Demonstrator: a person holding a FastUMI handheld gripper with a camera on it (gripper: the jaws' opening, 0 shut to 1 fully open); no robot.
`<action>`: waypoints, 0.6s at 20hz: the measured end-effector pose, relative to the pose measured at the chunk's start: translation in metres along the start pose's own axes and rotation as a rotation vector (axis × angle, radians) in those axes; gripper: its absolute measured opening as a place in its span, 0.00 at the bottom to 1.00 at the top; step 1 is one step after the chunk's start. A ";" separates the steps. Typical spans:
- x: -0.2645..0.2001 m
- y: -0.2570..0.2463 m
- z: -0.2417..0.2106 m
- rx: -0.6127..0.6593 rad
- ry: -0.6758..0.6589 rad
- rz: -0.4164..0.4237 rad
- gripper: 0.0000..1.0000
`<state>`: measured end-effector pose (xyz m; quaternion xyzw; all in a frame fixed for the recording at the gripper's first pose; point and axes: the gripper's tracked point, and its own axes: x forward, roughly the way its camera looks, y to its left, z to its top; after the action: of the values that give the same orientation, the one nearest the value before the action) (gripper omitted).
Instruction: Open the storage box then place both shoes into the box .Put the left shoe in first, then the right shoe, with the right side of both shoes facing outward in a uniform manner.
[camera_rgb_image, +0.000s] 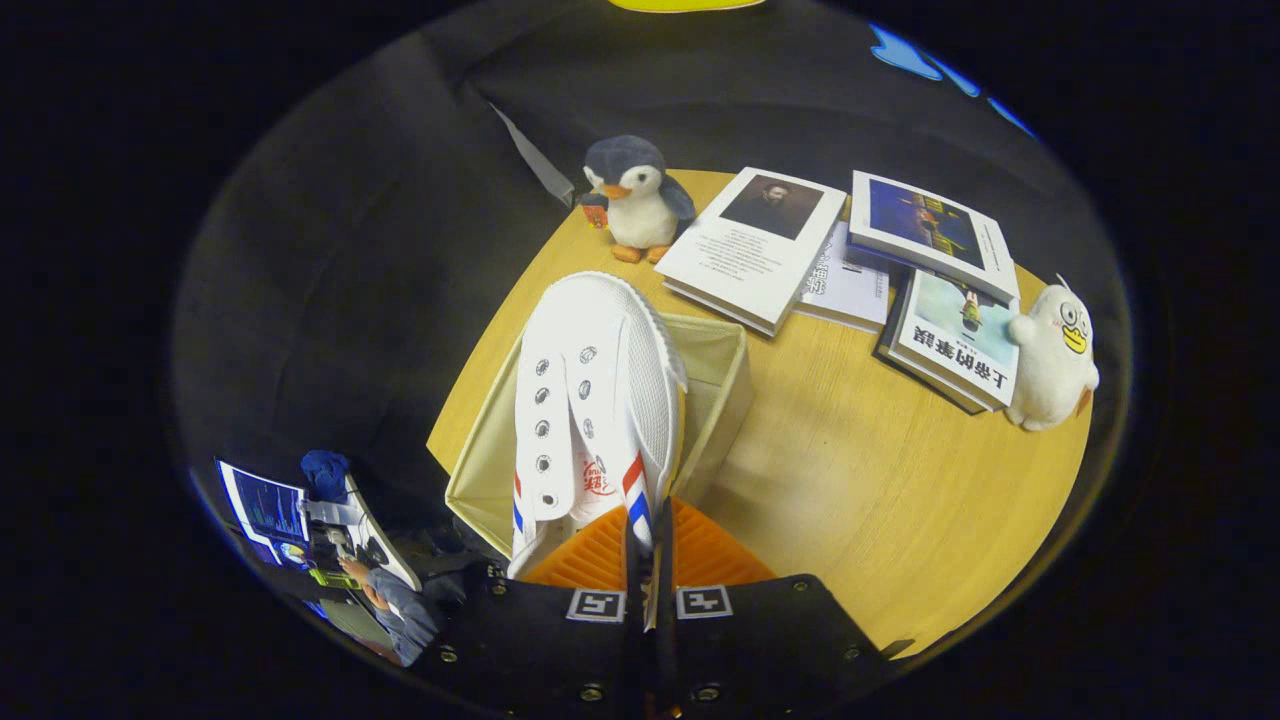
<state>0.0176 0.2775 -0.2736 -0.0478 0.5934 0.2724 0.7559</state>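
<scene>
Above the open storage box (725, 375), the tongs (648, 560) are nearly closed, clamping a white shoe (590, 400) by its side wall.

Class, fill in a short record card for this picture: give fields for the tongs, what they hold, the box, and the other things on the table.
tongs: shut on the shoe's side wall
shoe: white, striped, held over the box, toe pointing away
box: cloth, open, on the table's near-left part
table: wooden
books: several, beyond the box
penguin: plush, upright at the far edge
duck: white plush, beside the books
</scene>
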 end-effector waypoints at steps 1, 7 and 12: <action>0.006 0.007 0.001 -0.006 0.012 0.004 0.05; 0.037 0.034 0.006 -0.030 0.067 0.005 0.05; 0.052 0.044 0.005 -0.052 0.081 -0.014 0.04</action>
<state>0.0090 0.3358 -0.3091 -0.0825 0.6160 0.2804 0.7315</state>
